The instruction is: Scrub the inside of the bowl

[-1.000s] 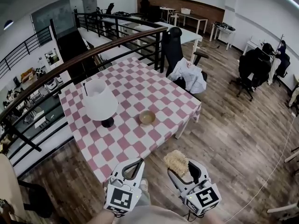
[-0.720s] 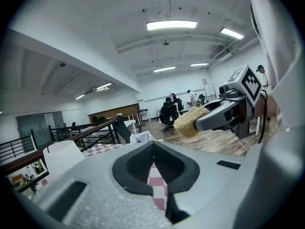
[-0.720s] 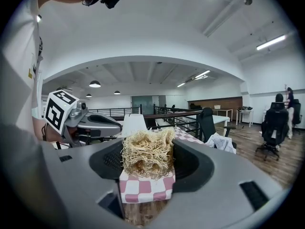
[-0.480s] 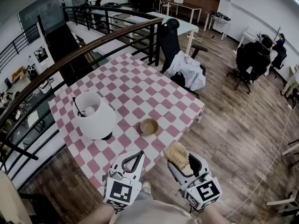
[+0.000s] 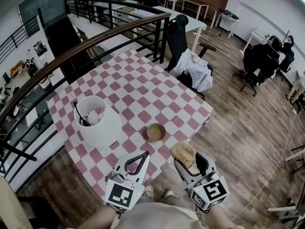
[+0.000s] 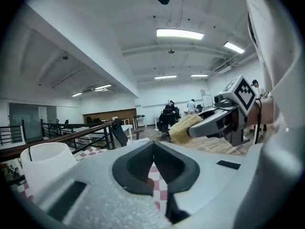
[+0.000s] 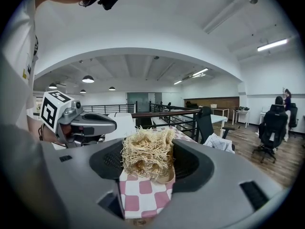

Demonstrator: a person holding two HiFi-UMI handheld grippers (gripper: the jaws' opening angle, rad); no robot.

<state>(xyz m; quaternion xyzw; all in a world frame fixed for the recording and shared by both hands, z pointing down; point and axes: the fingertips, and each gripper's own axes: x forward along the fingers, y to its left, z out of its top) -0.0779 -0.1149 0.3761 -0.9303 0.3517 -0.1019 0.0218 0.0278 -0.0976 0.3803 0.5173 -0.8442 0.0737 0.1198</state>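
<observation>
Hovering side by side at the checked table (image 5: 138, 89) edge, the left gripper (image 5: 142, 156) has its jaws pressed together — the right gripper (image 5: 186, 159) clamps a fibrous scrubber (image 5: 182, 150); the bowl (image 5: 156, 131) stands upright on the table just beyond them

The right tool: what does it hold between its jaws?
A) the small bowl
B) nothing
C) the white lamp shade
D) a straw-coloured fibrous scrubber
D: the right tool is closed on a fibrous scrubber, while the bowl stands apart on the checked table.
</observation>
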